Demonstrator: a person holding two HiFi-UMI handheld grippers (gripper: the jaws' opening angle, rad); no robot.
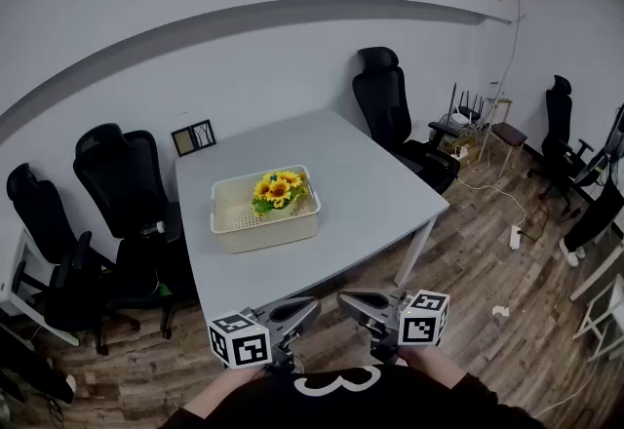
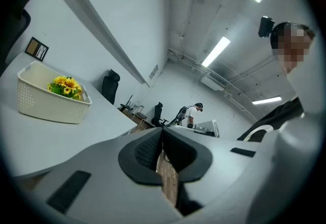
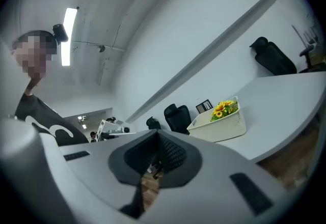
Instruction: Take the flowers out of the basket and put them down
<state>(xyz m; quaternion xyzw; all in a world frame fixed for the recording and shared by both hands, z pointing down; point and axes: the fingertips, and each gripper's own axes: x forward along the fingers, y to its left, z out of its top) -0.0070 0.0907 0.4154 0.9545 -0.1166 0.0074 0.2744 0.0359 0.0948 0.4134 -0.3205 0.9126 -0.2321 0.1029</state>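
A bunch of yellow sunflowers point(image 1: 280, 190) lies in the far right corner of a cream plastic basket point(image 1: 263, 233) on the grey table point(image 1: 370, 193). The left gripper view shows the flowers point(image 2: 65, 86) in the basket point(image 2: 46, 103) at the left; the right gripper view shows the flowers point(image 3: 224, 108) in the basket point(image 3: 221, 126) at the right. My left gripper point(image 1: 314, 305) and right gripper point(image 1: 343, 300) are held close to my body, below the table's near edge, tips pointing at each other. Both are shut and hold nothing, well short of the basket.
Black office chairs stand around the table: two at the left point(image 1: 122, 185), one at the far right corner point(image 1: 390, 105). A small framed picture point(image 1: 193, 136) leans on the wall at the table's back. Cables and a power strip point(image 1: 514, 236) lie on the wooden floor.
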